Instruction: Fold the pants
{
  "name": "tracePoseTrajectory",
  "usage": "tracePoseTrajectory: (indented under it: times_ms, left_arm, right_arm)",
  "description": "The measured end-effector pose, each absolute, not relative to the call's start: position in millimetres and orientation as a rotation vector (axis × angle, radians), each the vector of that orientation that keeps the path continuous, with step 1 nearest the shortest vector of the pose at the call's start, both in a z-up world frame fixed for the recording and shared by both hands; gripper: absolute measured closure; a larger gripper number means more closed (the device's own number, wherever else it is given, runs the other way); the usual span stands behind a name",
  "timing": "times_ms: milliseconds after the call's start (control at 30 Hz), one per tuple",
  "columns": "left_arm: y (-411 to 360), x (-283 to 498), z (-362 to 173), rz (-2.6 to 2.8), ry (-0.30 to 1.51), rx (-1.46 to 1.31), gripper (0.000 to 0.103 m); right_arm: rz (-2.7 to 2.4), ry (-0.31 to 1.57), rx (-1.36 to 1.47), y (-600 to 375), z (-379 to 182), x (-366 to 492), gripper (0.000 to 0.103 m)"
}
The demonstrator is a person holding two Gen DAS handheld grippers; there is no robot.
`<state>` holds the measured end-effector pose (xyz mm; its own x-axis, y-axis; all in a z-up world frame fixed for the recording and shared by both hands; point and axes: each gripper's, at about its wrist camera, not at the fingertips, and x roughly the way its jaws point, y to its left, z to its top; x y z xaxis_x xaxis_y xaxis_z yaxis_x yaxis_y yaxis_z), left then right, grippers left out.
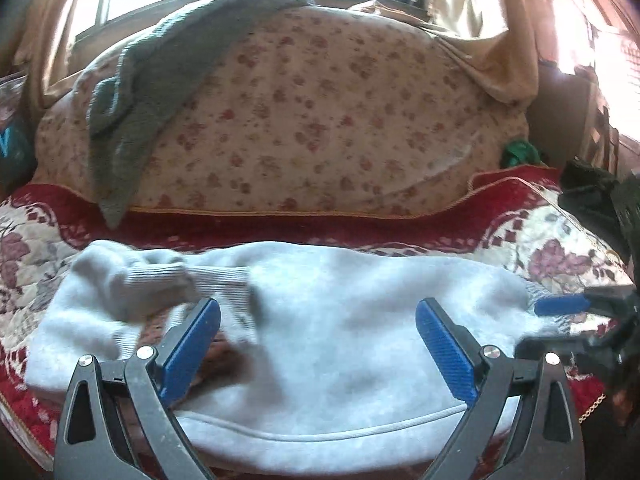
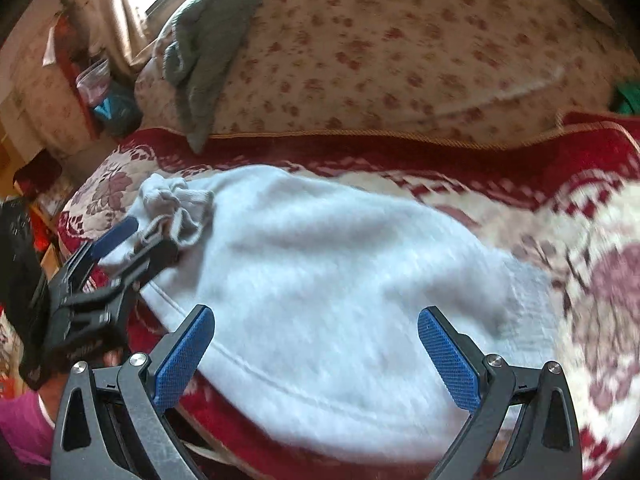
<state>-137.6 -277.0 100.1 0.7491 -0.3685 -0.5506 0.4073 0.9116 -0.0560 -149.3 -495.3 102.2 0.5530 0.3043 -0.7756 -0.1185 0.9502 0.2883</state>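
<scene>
Light grey sweatpants (image 1: 340, 320) lie folded on the red floral bedspread, their ribbed cuffs (image 1: 160, 284) bunched at the left end. My left gripper (image 1: 318, 308) is open and empty just above the pants' near edge. My right gripper (image 2: 316, 312) is open and empty over the pants (image 2: 320, 280) toward their right end. The right gripper shows at the right edge of the left wrist view (image 1: 568, 320). The left gripper shows in the right wrist view (image 2: 132, 236), open beside the cuffs (image 2: 176, 208).
A floral-covered backrest (image 1: 320, 120) rises behind the bedspread (image 1: 560, 256), with a grey-green knitted garment (image 1: 140, 92) draped over its left side. A green cloth (image 1: 520, 154) sits at the right. Cluttered shelves (image 2: 80, 80) stand to the left.
</scene>
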Motion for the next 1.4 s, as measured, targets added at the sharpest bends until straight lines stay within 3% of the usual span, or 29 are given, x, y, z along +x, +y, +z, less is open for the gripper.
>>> tracePoseTrajectory:
  times_ms: [267,533,800,1400]
  left_arm:
    - [-311.8,-130.6,92.1,-0.528,0.626,0.093,0.005]
    - [-341.7,-102.6,87.5,-0.679,0.728,0.106,0.005]
    - [-396.1,-69.2,82.6,-0.85,0.832,0.201,0.005]
    - [-495.5,-26.7,33.6,-1.106,0.993,0.441,0.005]
  right_arm:
    - [0.213,0.99,0.245,-527.2,86.8,-194.6,0.0]
    - [0.216,1.051,0.501,-557.8,47.2,-212.9,0.0]
    - [0.209,0.979,0.798,-578.6,8.8,-209.2,0.0]
    - [0.273,0.765,0.837,-569.9,1.1,-214.4,0.001]
